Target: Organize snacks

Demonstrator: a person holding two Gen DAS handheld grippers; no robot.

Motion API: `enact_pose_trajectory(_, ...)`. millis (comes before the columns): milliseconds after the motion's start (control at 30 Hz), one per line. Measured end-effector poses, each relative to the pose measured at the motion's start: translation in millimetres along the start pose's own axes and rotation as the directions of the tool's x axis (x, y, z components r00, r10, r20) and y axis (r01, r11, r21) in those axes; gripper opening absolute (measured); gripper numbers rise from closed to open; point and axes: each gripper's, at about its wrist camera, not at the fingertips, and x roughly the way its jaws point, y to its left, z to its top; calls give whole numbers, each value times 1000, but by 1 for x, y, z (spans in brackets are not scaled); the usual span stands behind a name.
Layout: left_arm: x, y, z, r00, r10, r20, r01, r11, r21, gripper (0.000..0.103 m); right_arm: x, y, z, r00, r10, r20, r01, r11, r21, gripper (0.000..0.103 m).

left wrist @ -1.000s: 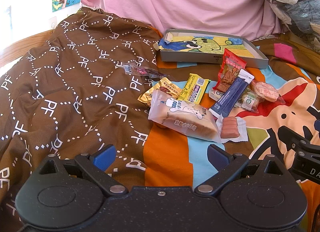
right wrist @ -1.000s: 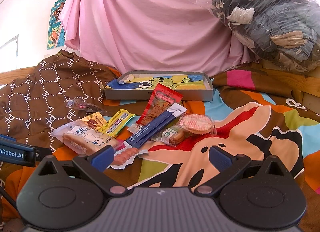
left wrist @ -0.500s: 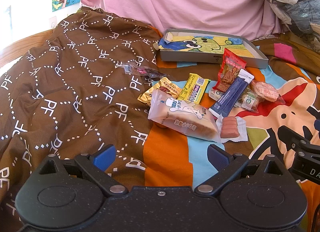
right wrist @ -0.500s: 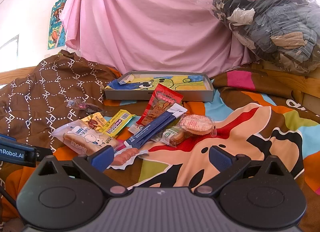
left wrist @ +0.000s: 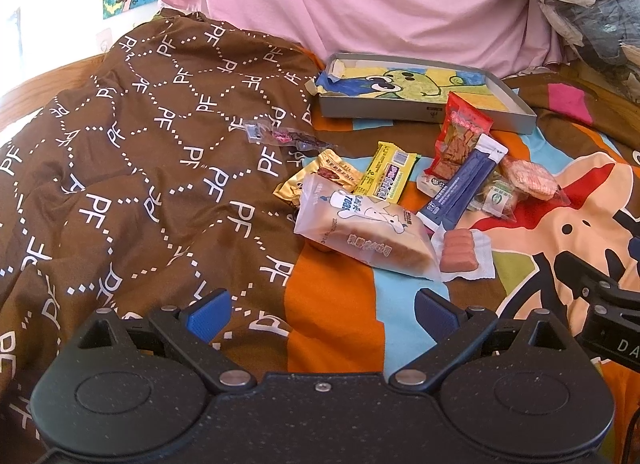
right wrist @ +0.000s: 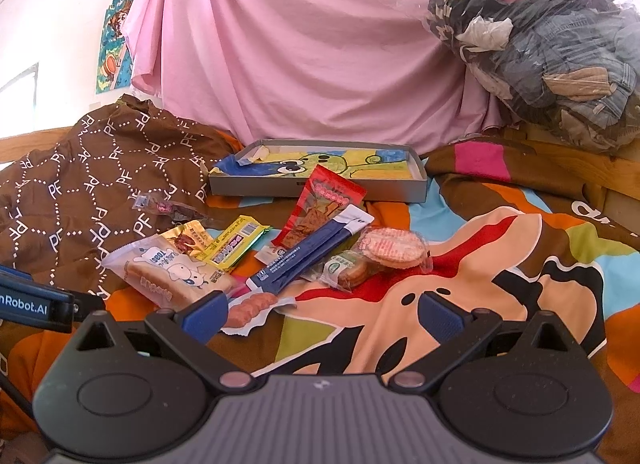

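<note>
Above bedspread (left wrist: 332, 304): left gripper (left wrist: 322, 310), right gripper (right wrist: 322, 310) level, fingers spread, empty.

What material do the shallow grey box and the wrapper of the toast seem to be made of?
Grey box: probably cardboard, matte, with thin folded walls and a printed cartoon inside. Toast wrapper: thin plastic film, slightly glossy and partly see-through, since the bread shows through it.

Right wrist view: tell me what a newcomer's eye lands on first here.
First comes the heap of bright snack packets in the middle of the bed: a toast bread bag at its left, a long blue sachet across the centre, a red packet leaning behind it. Just beyond lies the shallow grey box with a cartoon picture inside. Behind everything hangs a pink sheet, with bagged clothes piled at the right.
</note>
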Motion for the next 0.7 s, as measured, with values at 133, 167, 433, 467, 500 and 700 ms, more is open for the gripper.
enact_pose_trajectory(133,3,1,1,1000,5,-6,-5,1000,1,98,1,-2,2,1000,2,-19,-2,1000,-2,103)
enact_pose_trajectory(167,3,1,1,1000,6,-8,-6,1000,3,98,2,-2,3,1000,5,-26,-5,1000,-5,103)
enact_pose_trajectory(433,5,3,7,1000,-5,12,4,1000,24,98,9,-7,15,997,71,-24,-72,996,-49,103)
enact_pose_trajectory(467,6,4,9,1000,-8,11,8,1000,30,98,10,-8,17,997,76,-19,-77,996,-52,103)
enact_pose_trajectory(500,7,4,10,1000,-12,8,12,999,36,98,12,-9,19,996,84,-14,-85,995,-54,103)
enact_pose_trajectory(700,15,8,17,999,-30,-35,32,997,68,98,31,-15,26,988,152,-38,-155,983,-102,103)
